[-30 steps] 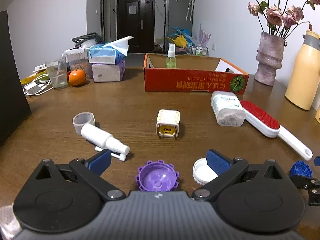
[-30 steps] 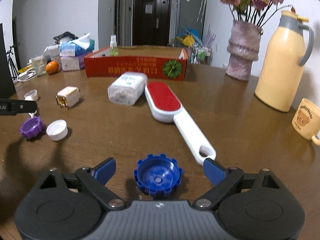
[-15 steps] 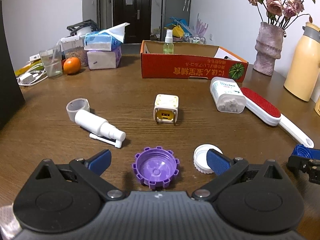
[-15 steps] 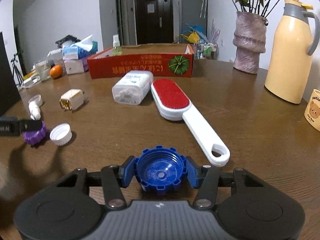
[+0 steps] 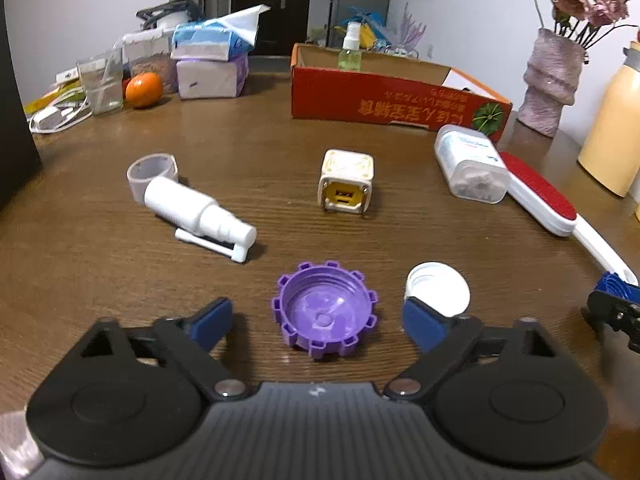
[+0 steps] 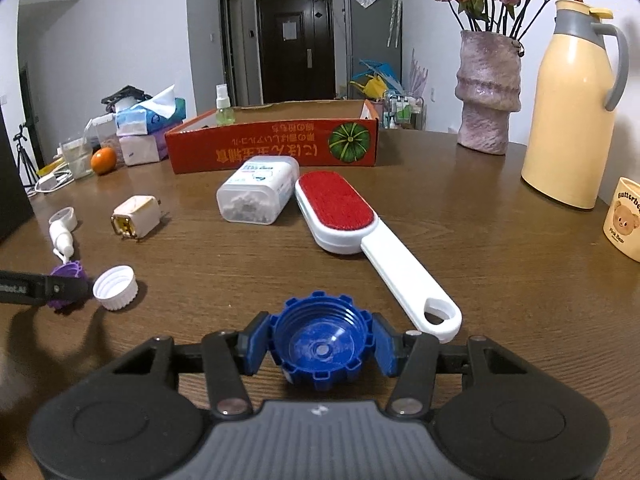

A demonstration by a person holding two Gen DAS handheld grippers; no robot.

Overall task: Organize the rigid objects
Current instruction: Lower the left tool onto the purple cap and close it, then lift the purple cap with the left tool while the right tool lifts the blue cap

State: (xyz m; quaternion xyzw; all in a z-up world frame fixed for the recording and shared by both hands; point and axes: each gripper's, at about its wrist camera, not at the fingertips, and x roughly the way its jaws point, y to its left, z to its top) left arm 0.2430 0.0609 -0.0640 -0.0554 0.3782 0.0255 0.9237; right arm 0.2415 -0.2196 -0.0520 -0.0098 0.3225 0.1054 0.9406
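Right wrist view: right gripper had clamped onto the blue cap, spread a second earlier. Left gripper had dropped around the purple cap on the tabletop, fingers closing, not yet touching. Box likely next.

Home living room: wooden worktop with flower vase, thermos jug, tissue packs at far-left edge; entry door beyond.

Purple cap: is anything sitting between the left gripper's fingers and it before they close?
Nothing visible. The purple cap lies between the left gripper's closing jaws with bare table on both sides. The white cap sits just beyond the right-hand finger, outside the gap.
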